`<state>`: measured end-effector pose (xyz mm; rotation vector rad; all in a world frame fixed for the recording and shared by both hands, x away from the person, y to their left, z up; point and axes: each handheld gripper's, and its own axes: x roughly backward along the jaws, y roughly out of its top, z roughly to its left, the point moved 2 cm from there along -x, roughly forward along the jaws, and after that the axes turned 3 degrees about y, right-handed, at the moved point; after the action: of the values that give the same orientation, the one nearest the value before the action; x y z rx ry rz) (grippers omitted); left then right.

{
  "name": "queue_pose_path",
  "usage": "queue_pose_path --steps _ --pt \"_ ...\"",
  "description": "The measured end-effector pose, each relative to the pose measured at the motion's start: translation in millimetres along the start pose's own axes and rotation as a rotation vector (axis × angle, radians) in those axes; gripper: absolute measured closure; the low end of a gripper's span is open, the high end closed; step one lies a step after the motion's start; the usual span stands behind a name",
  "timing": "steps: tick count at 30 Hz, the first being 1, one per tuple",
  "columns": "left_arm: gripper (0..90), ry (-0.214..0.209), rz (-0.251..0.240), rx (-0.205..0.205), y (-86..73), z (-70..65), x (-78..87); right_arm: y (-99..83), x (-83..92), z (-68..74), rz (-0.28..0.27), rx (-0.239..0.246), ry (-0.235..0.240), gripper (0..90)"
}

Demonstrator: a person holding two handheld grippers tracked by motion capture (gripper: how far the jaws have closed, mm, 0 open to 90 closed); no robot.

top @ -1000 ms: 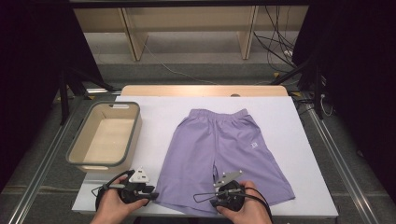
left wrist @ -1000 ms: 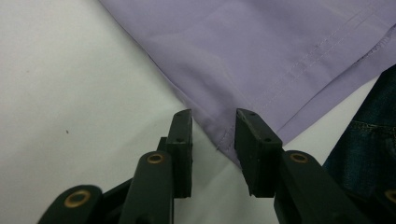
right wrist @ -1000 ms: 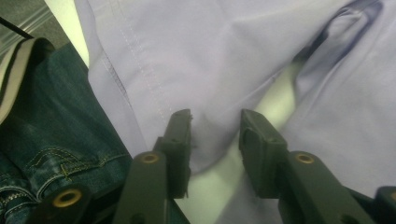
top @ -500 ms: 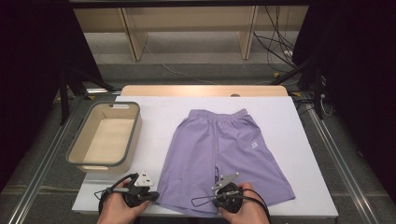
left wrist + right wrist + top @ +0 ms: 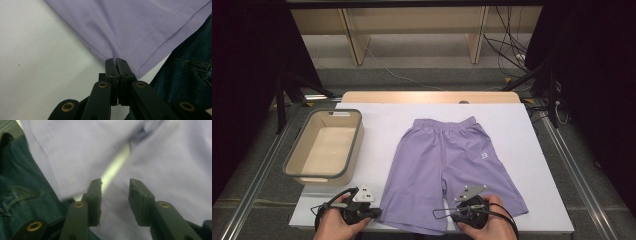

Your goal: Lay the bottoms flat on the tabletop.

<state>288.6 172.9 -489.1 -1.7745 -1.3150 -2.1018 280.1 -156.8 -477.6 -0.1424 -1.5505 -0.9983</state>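
Observation:
Lilac shorts [image 5: 452, 160] lie flat on the white table, waistband away from me. My left gripper [image 5: 374, 212] is at the outer corner of the left leg's hem; in the left gripper view its jaws [image 5: 116, 60] are shut on the puckered edge of the shorts [image 5: 130, 22]. My right gripper [image 5: 464, 206] hovers over the inner hem of the right leg. Its jaws [image 5: 115, 185] have just been opening and stand apart above the shorts [image 5: 170, 157], with nothing pinched between them. A strip of table shows between the two legs there.
A beige bin [image 5: 324, 147] with a grey rim stands empty on the table's left side. The white table top [image 5: 532, 150] reaches past the shorts on the right. My jeans [image 5: 190, 67] show at the table's near edge. Shelves and cables lie beyond the far edge.
The left gripper has drawn slightly back toward the near edge at the hem corner. The right gripper has shifted a little to the right along the hem.

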Motion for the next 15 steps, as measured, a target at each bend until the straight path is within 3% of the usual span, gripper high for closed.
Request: queue_pose_path --steps 4,6,11,15 --pt "88.3 -0.003 0.000 0.001 0.2 -1.1 0.7 -9.2 -4.4 1.9 0.042 0.004 -0.012 60.2" --pt "88.3 -0.007 0.002 -0.002 -0.5 -2.1 1.2 -9.4 -4.7 4.2 0.039 0.010 -0.029 65.4" --pt "88.3 -0.014 0.001 -0.006 -2.1 -4.5 2.2 -9.3 -5.3 9.3 0.052 -0.011 0.004 84.5" --pt "88.3 -0.014 -0.003 -0.009 -2.2 -4.9 3.4 -9.5 -4.7 8.2 0.051 -0.026 0.023 89.6"
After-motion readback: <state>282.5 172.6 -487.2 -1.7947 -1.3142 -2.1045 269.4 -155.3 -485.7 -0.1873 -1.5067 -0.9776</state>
